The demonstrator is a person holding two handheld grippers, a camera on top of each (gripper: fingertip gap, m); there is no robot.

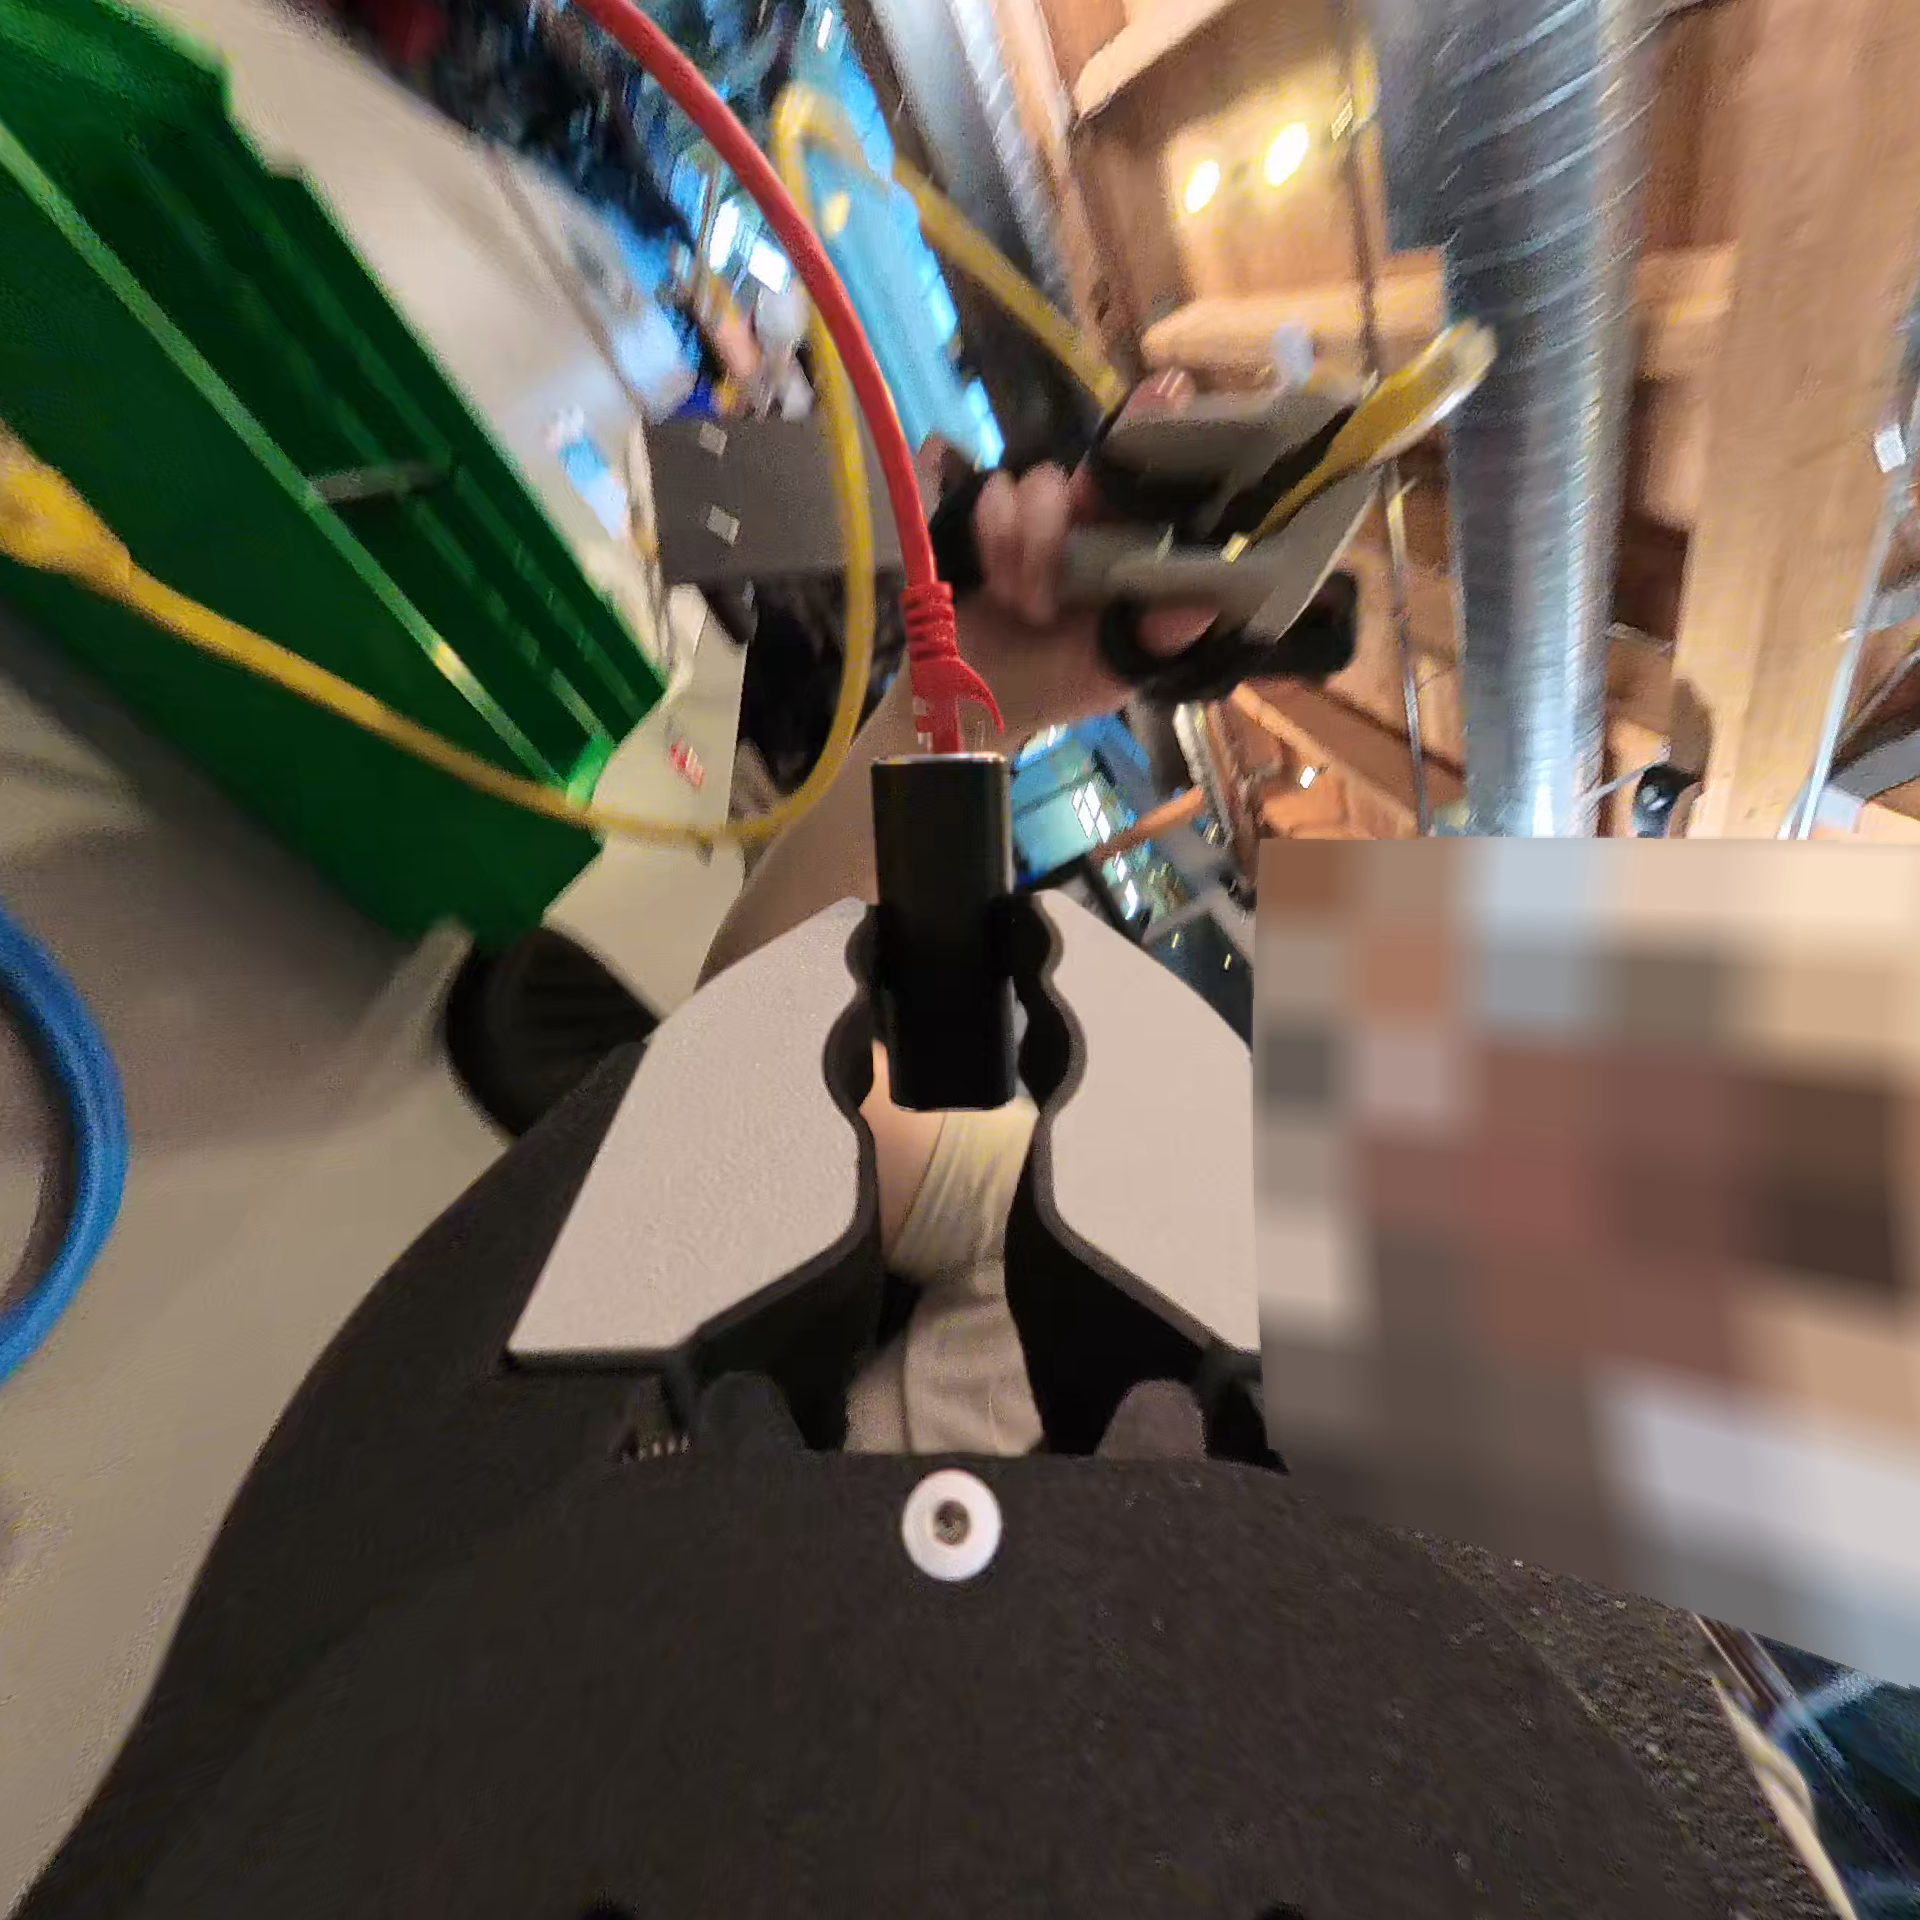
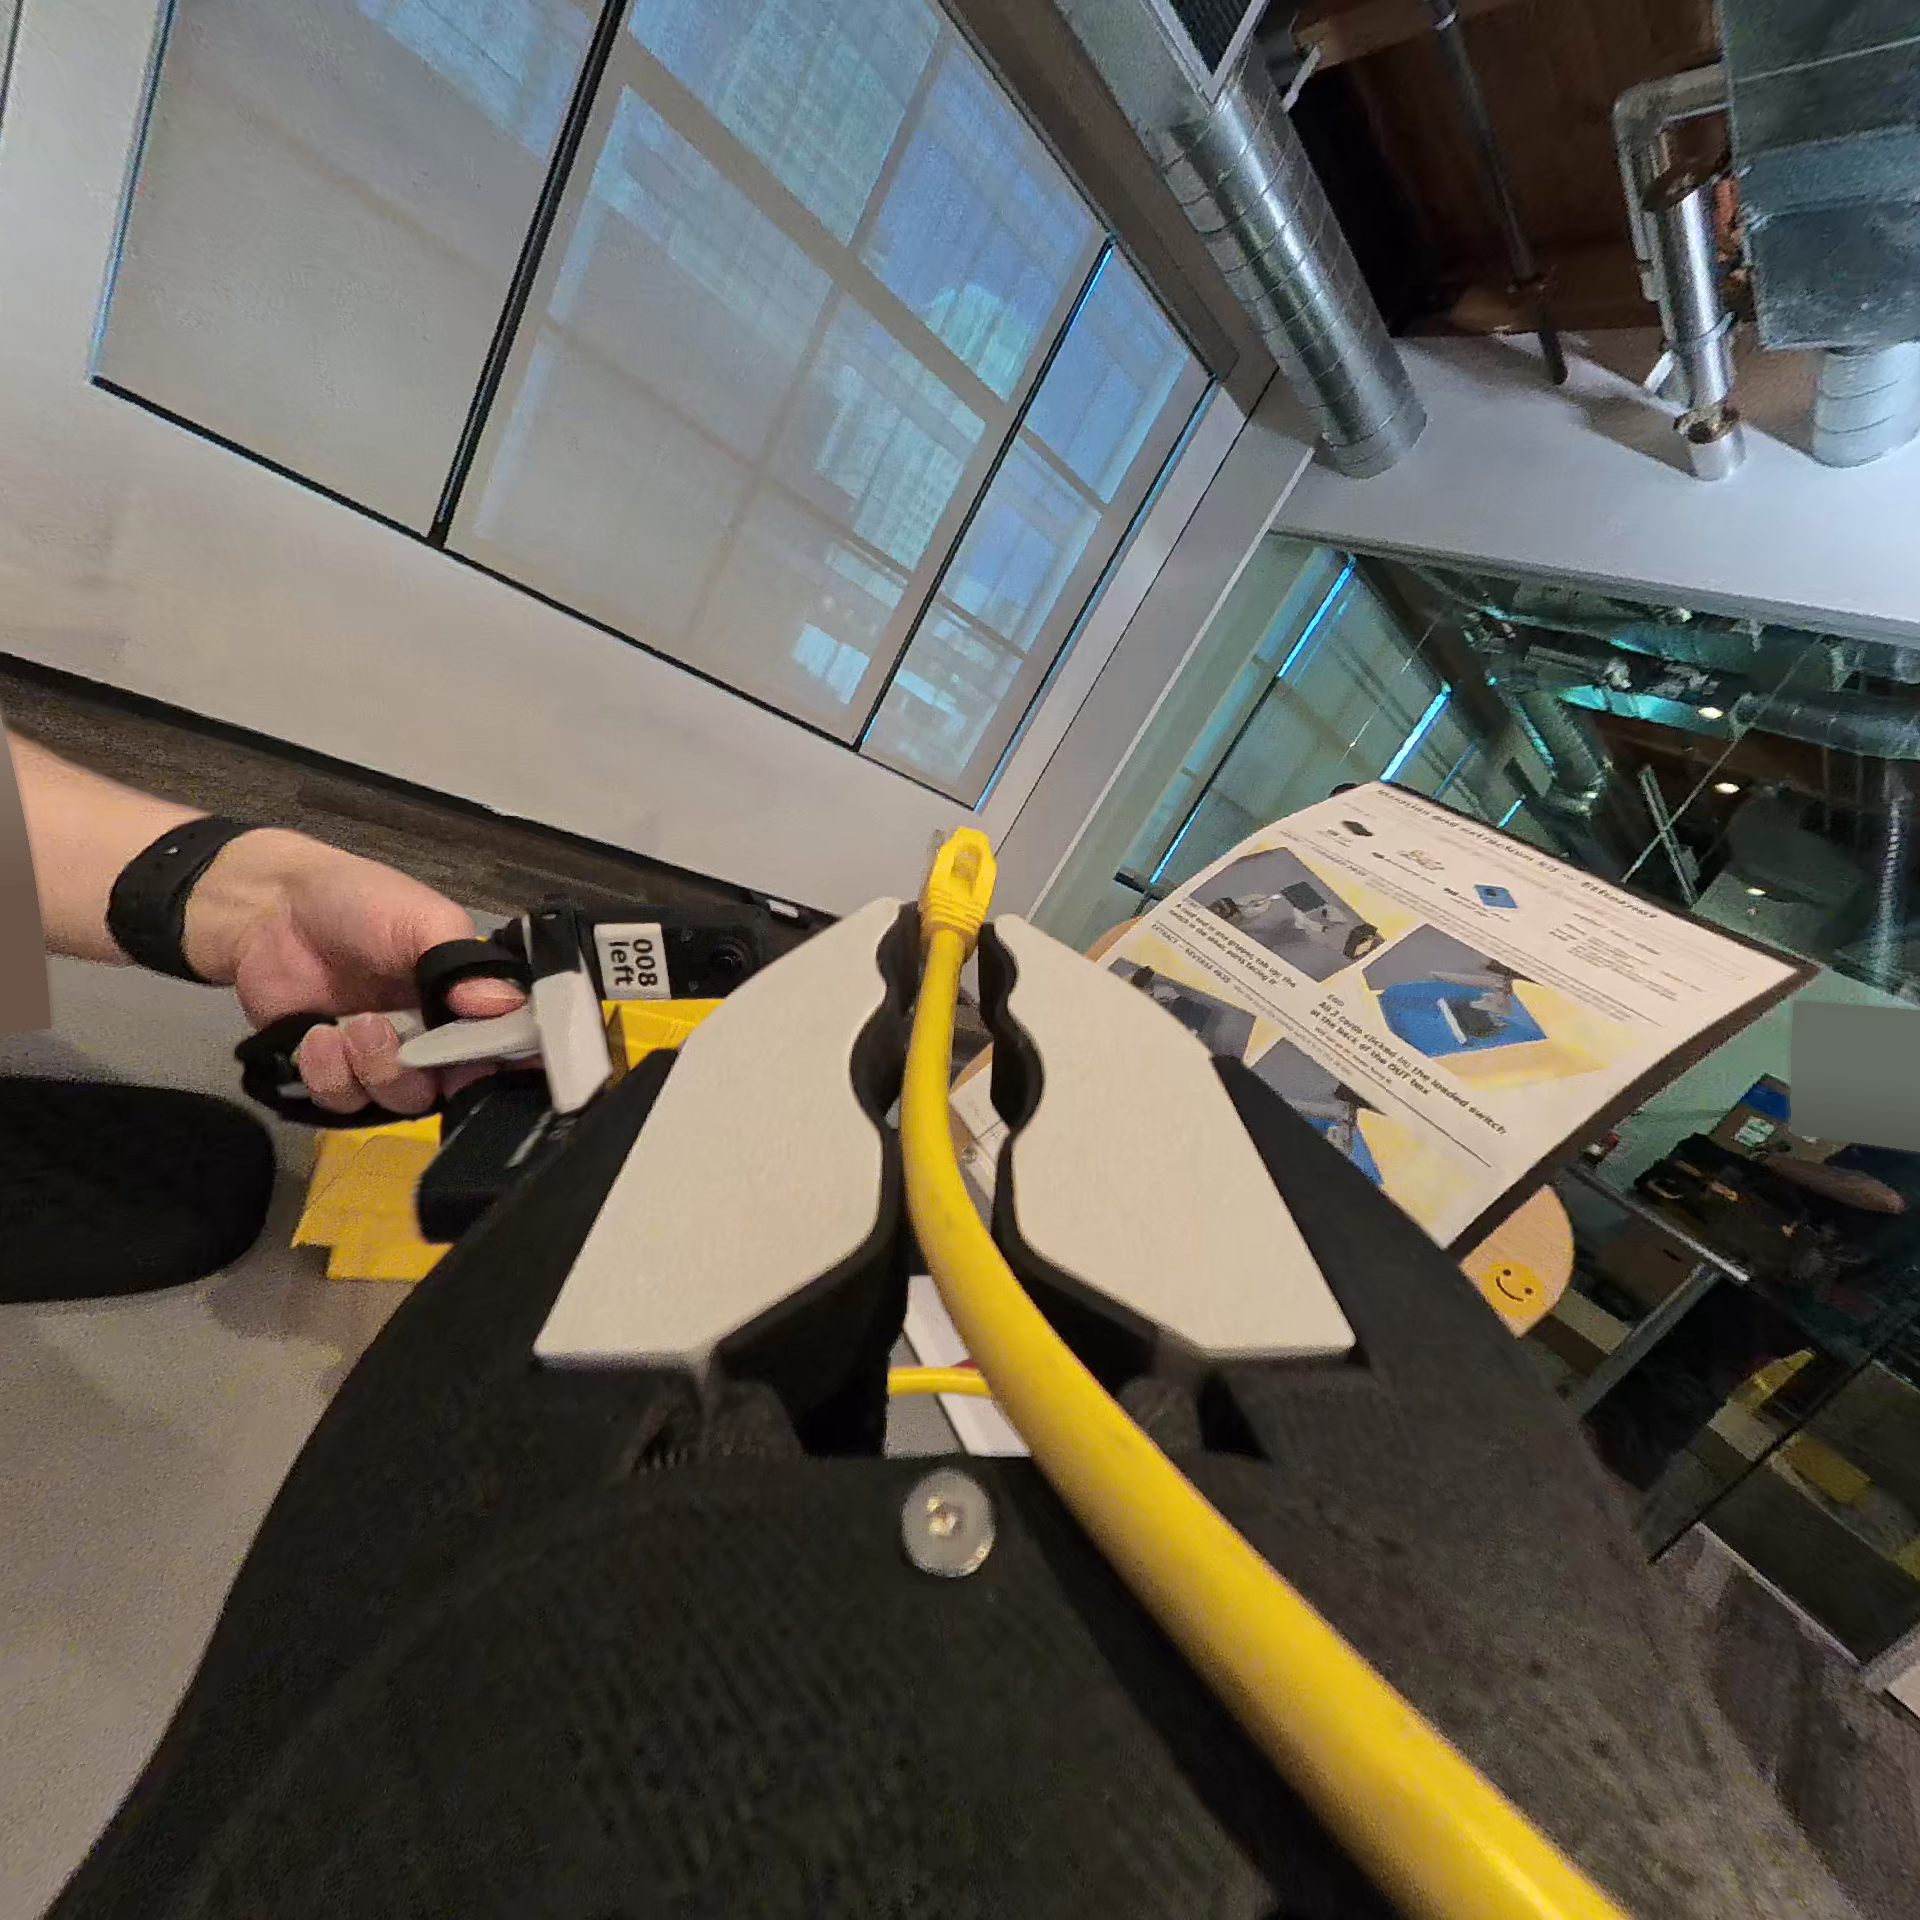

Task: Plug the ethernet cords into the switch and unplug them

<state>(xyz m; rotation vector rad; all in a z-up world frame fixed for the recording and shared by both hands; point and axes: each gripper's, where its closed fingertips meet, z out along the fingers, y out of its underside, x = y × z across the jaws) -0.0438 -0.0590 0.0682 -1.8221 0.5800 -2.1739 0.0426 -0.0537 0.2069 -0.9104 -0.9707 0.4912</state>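
In the left wrist view my left gripper (image 1: 948, 920) is shut on a small black switch block (image 1: 940, 831) that stands upright between the fingers. A red ethernet cord (image 1: 821, 291) has its plug (image 1: 935, 665) seated in the block's far end. In the right wrist view my right gripper (image 2: 951, 925) is shut on a yellow ethernet cord (image 2: 997, 1299) just behind its plug (image 2: 961, 873), which sticks out free past the fingertips. The cord trails back over the gripper body. A hand holds the left gripper's body (image 2: 623, 966) to the left. The right gripper's body (image 1: 1226, 520) shows beyond the block.
A green crate (image 1: 260, 520) stands at the left, with a loose yellow cord (image 1: 312, 675) across it and a blue cable (image 1: 73, 1143) at the left edge. A printed instruction sheet (image 2: 1403, 987) leans at the right. Yellow card pieces (image 2: 364, 1195) lie on the table. My right fingertips sit around 15 cm from my left ones.
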